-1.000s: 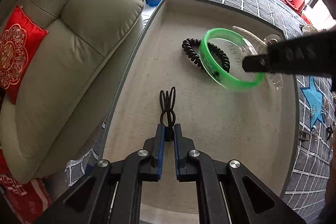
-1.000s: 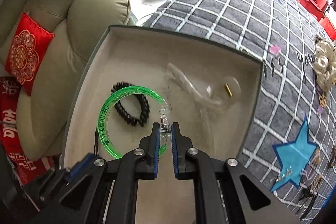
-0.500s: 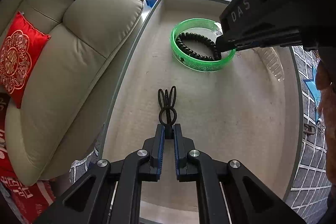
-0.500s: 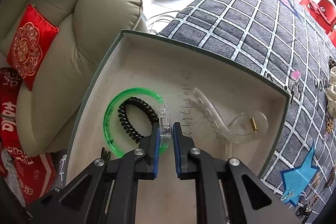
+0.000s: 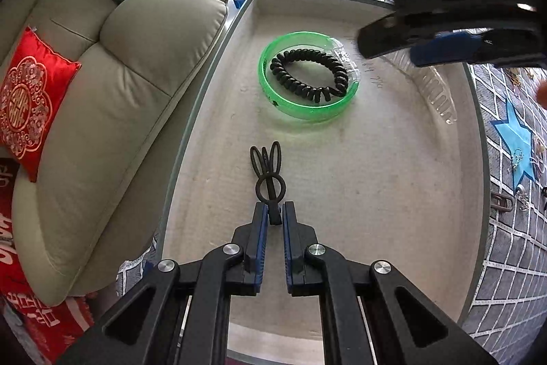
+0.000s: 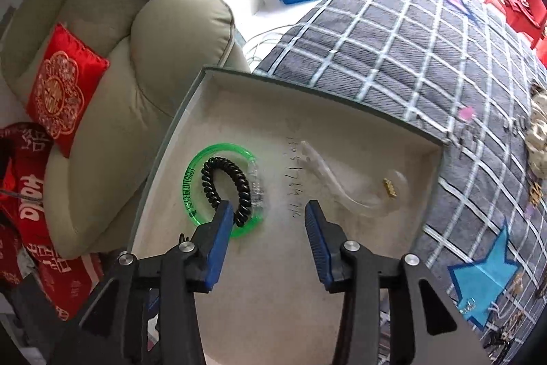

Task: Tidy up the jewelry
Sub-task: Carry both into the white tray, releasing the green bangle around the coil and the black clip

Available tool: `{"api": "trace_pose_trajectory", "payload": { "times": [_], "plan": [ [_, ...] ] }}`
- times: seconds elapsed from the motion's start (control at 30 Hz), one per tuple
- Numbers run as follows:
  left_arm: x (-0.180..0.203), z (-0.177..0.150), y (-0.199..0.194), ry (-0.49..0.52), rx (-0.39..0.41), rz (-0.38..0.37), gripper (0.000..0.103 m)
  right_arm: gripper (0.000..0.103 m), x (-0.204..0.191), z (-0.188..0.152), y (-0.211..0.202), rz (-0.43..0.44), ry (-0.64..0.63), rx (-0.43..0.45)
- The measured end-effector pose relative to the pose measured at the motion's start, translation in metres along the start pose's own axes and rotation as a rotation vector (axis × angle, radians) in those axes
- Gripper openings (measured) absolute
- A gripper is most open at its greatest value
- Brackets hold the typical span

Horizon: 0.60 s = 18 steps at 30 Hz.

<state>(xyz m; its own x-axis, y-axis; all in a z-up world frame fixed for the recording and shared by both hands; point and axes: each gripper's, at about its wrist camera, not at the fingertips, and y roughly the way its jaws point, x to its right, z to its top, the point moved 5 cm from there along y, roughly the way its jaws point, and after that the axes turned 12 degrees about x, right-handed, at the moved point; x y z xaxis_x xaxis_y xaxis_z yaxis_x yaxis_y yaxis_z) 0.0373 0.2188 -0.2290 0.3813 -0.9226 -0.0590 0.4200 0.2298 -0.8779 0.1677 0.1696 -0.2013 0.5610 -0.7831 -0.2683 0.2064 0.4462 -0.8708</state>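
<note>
A beige tray [image 5: 393, 194] sits on a grey checked blanket [image 6: 427, 57]. In it, a green bangle [image 5: 307, 115] rings a black coil band [image 5: 309, 74]. The left hand-held gripper [image 5: 273, 221] pinches a black clip [image 5: 268, 170]; the right hand-held gripper [image 6: 270, 214] is spread apart above.

Blur and cut-offs on my feeds

My right gripper [image 5: 454, 33] smears across the left view; the small trinkets [image 6: 506, 330] on the blanket [image 6: 427, 33] are unreadable, the tray [image 5: 212, 64] cropped below.

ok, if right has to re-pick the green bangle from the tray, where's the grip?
Take the green bangle on its bare left arc, jaws straddling the band from above. It lies flat, and the black coil tie inside crowds the right arc by the clear clasp.
</note>
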Motion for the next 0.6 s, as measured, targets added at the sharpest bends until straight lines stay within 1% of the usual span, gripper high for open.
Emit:
{"api": "trace_pose_trajectory", "payload": {
  "times": [0.17,0.43,0.47,0.5,0.53,0.57,0.6],
  "plan": [
    [0.003,0.003,-0.001,0.000,-0.014,-0.021,0.011,0.048,0.025,-0.010,-0.030,-0.011,0.065,0.035],
    [0.012,0.006,-0.006,0.000,-0.015,-0.025,0.011,0.048,0.063,-0.049,-0.073,-0.045,0.160,0.043],
    [0.012,0.008,-0.005,-0.003,-0.019,-0.027,0.019,0.048,0.067,-0.055,-0.077,-0.049,0.173,0.041],
    [0.013,0.007,-0.005,-0.006,-0.028,-0.029,0.036,0.048,0.072,-0.061,-0.082,-0.053,0.185,0.040],
    [0.012,0.009,-0.005,-0.015,-0.026,-0.030,0.081,0.048,0.075,-0.065,-0.084,-0.057,0.193,0.040],
    [0.011,0.010,-0.008,-0.024,-0.009,-0.019,0.101,0.048,0.080,-0.071,-0.088,-0.063,0.202,0.040],
    [0.011,0.013,-0.013,-0.023,0.021,-0.005,0.101,0.048,0.084,-0.075,-0.092,-0.069,0.212,0.040]
  ]
}}
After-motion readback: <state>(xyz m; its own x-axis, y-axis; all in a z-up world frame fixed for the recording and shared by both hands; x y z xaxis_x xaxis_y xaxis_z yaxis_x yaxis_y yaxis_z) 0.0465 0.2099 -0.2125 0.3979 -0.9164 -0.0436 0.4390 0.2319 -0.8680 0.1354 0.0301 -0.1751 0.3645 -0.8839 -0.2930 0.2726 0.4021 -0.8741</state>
